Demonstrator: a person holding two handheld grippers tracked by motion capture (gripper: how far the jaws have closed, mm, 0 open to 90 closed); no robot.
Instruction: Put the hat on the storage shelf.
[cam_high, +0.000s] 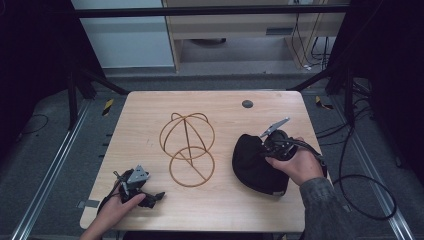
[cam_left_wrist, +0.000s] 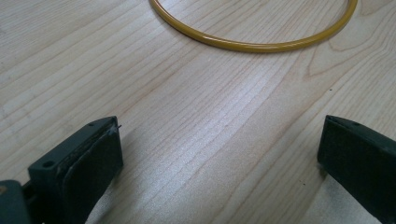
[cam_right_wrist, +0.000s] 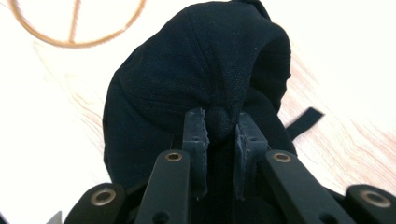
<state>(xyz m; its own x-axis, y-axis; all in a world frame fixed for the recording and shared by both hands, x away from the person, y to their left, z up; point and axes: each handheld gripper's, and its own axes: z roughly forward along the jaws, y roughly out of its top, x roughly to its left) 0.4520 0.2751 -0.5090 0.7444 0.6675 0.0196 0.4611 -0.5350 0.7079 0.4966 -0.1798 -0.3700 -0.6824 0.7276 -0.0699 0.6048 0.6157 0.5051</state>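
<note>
1. A light wooden desk (cam_high: 150, 140) with rounded corners is seen from the high view, with a small dark round grommet (cam_high: 247, 104) set near its far edge.
2. A golden-yellow wire stand (cam_high: 187, 148), made of a flat ring with a dome of curved hoops behind it, is placed at the middle of the desk.
3. A black fabric cap (cam_high: 252, 162) is found on the desk to the right of the wire stand, apart from it.
4. The right gripper (cam_right_wrist: 220, 128) is held over the cap by the right hand (cam_high: 295, 165); its jaws are nearly closed, and a bunched fold of the cap's black cloth is pinched between them.
5. A black strap of the cap (cam_right_wrist: 304, 121) is seen lying on the wood in the right gripper view.
6. The left gripper (cam_high: 142, 192) is held by the left hand (cam_high: 120, 205) low at the near left of the desk.
7. Its jaws are spread wide with nothing between them, and bare wood is seen in the gap, with the stand's yellow ring just beyond.
</note>
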